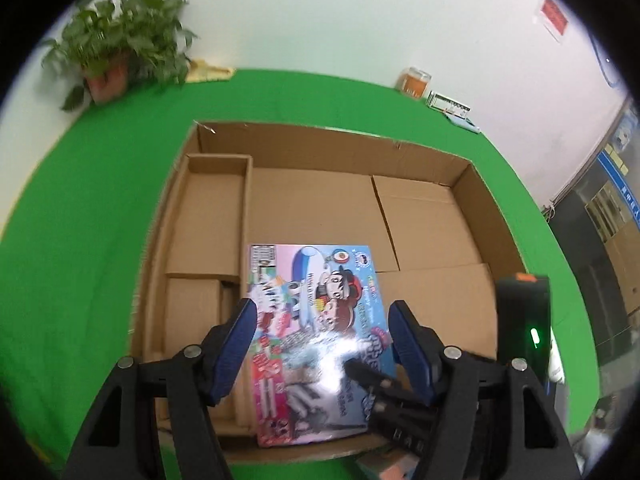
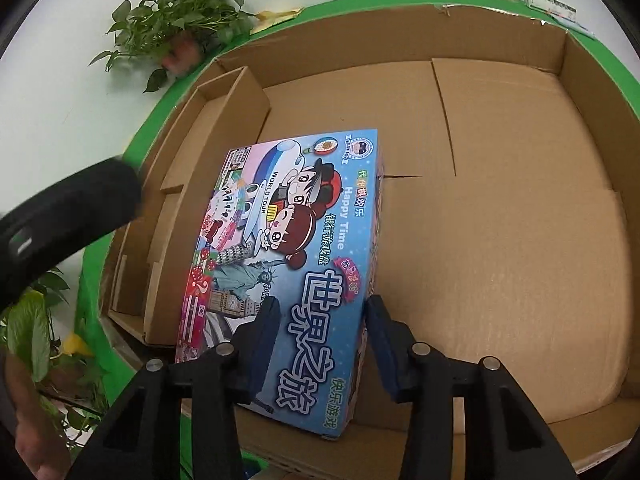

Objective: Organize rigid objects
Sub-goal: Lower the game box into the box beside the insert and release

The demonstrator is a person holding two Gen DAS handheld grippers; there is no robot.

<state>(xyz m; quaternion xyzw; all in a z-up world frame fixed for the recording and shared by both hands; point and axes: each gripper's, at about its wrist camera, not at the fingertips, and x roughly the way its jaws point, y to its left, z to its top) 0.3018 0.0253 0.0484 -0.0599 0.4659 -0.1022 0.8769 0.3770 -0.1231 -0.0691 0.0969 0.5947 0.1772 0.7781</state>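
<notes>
A colourful board game box [image 2: 292, 248] lies inside a large open cardboard box [image 2: 500, 220], tilted, its left side resting against a cardboard divider. My right gripper [image 2: 320, 316] straddles the game box's near right corner, one finger over the lid and one beside the right edge; whether it grips is unclear. In the left wrist view the game box [image 1: 312, 320] lies below my open left gripper [image 1: 322, 316], which hovers above it. The right gripper's black body [image 1: 384, 392] reaches in over the game box's near right corner.
The cardboard box [image 1: 472, 184] sits on a green table [image 1: 80, 220]. A narrow divider compartment [image 1: 212, 208] runs along its left side. A potted plant [image 1: 116, 52] stands at the back left, an orange jar [image 1: 414, 82] and small items at the back right.
</notes>
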